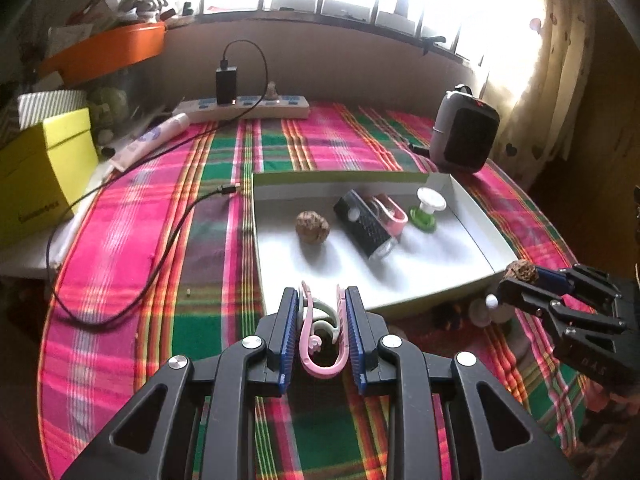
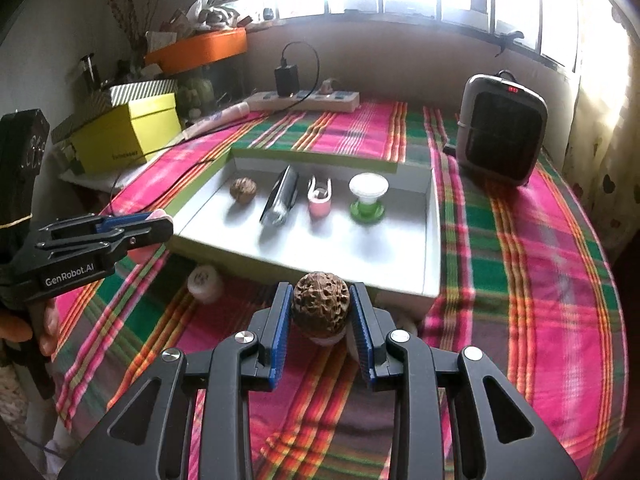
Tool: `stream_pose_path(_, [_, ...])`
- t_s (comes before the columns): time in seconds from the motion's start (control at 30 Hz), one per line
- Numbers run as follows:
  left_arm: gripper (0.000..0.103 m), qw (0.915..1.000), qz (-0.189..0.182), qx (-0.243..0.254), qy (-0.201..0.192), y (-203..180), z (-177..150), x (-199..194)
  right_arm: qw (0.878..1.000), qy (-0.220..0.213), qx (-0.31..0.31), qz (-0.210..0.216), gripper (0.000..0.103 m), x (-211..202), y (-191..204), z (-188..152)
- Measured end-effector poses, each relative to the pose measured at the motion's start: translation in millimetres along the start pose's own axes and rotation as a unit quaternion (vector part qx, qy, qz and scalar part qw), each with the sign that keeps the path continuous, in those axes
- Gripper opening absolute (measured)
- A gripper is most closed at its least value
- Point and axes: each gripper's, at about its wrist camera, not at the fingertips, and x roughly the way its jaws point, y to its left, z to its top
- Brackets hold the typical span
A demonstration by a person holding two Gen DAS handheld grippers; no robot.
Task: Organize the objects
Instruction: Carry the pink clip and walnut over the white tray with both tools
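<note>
My left gripper (image 1: pixel 322 300) is clamped on a pink clip (image 1: pixel 316 336), its looped end showing between the blue pads. My right gripper (image 2: pixel 322 300) is closed on a walnut (image 2: pixel 321 306). Both loads hang above the plaid tablecloth (image 1: pixel 168 240), just short of the near wall of the white tray (image 1: pixel 472 276).

As I judge it, the step in hand is to carry each piece over that near rim and set it beside its match. To do it well, I need enough height to clear the wall. I should also keep the grip steady, since the clip is thin and springy and the walnut is round and could roll once released. I would lower each piece until it rests on the tray floor before opening, and bring the hands in one after the other so they do not crowd each other.

Inside the tray, a second walnut (image 2: pixel 243 189) lies at the left. Next to it sits a black rectangular device (image 2: pixel 280 200), then a pink clip of the same kind (image 2: pixel 319 199), then a white-and-green spool-like piece (image 2: pixel 367 199) at the right. The front half of the tray floor is bare.

Outside it, a small white round object (image 2: pixel 205 282) rests on the cloth by the tray's near corner. A yellow-green box (image 2: pixel 128 132) stands at the left edge, with a power strip (image 2: pixel 304 100) at the back and a grey heater (image 2: pixel 502 128) at the right.
</note>
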Motion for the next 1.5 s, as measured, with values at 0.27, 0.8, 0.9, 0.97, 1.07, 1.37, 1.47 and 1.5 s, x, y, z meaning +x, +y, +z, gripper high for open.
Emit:
stream_pose_path(0.27, [0.022,0.9998,-0.014,-0.010,0.007,3,19,21,1.000,0.008,0.006,-0.005,0.030,19,-18,23])
stream_pose_path(0.8, [0.022,0.9992,-0.009,-0.002,0.039,1,36,71,0.999,0.050,0.003,-0.016,0.030,77,-42,44])
stream_pose_path(0.9, [0.022,0.9992,-0.003,0.005,0.039,0,38,75,0.998,0.055,0.001,-0.017,0.030,84,-44,46])
stream_pose_path(0.97, [0.022,0.9992,-0.005,0.004,0.039,0,40,77,0.998,0.055,-0.004,-0.019,0.030,87,-44,47])
stream_pose_path(1.07, [0.022,0.9992,-0.001,0.006,0.039,0,43,80,0.998,0.055,-0.010,-0.021,0.030,91,-43,49])
stream_pose_path(1.37, [0.022,0.9993,0.004,0.005,0.036,-3,49,88,0.997,0.049,-0.038,-0.039,0.030,100,-37,51])
stream_pose_path(1.47, [0.022,0.9993,0.003,0.006,0.036,-4,50,89,0.997,0.047,-0.041,-0.045,0.030,100,-38,51])
stream_pose_path(1.5, [0.022,0.9993,0.004,0.008,0.036,-4,50,90,0.997,0.046,-0.042,-0.045,0.030,100,-38,51])
